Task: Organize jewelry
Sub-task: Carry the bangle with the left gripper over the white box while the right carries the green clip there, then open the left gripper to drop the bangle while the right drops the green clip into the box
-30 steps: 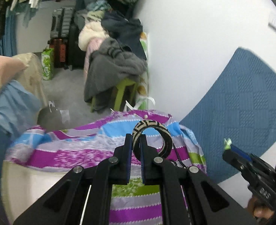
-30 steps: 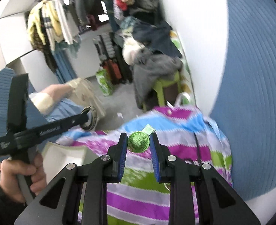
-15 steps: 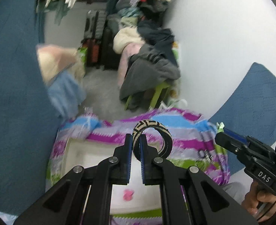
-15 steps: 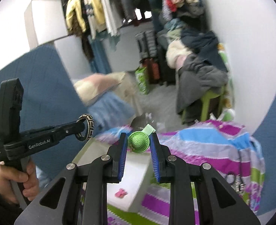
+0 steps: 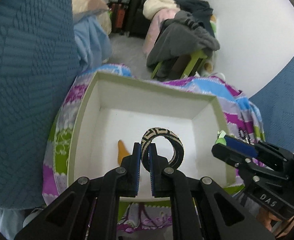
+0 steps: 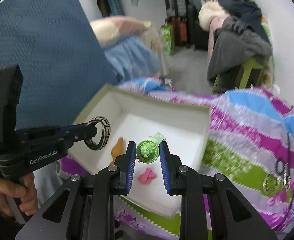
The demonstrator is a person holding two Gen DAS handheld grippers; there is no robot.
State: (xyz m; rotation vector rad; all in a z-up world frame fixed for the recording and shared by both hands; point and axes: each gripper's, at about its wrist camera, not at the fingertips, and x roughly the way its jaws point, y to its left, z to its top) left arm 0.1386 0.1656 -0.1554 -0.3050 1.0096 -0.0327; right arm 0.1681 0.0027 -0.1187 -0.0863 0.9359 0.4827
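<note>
My left gripper (image 5: 145, 150) is shut on a black-and-cream patterned bangle (image 5: 167, 138), held above the open white box (image 5: 147, 84). From the right wrist view the same bangle (image 6: 99, 133) hangs over the box's left wall (image 6: 91, 108). My right gripper (image 6: 147, 150) is shut on a small green woven hat ornament (image 6: 147, 152) with a pale green tag, above the box's floor. Inside the box lie an orange piece (image 5: 122, 152) and a pink piece (image 6: 147, 176). At the right edge of the left wrist view the right gripper (image 5: 234, 146) shows from the side.
The box sits on a striped purple, blue and green cloth (image 6: 256, 132). More jewelry (image 6: 276, 174) lies on the cloth at the right. A blue quilted panel (image 5: 27, 80) stands at the left. Clothes are piled on a green stool (image 5: 186, 40) beyond.
Both grippers have swung left and down, from over the striped cloth to above the open white box. Each keeps its hold, on the bangle and the green hat.
</note>
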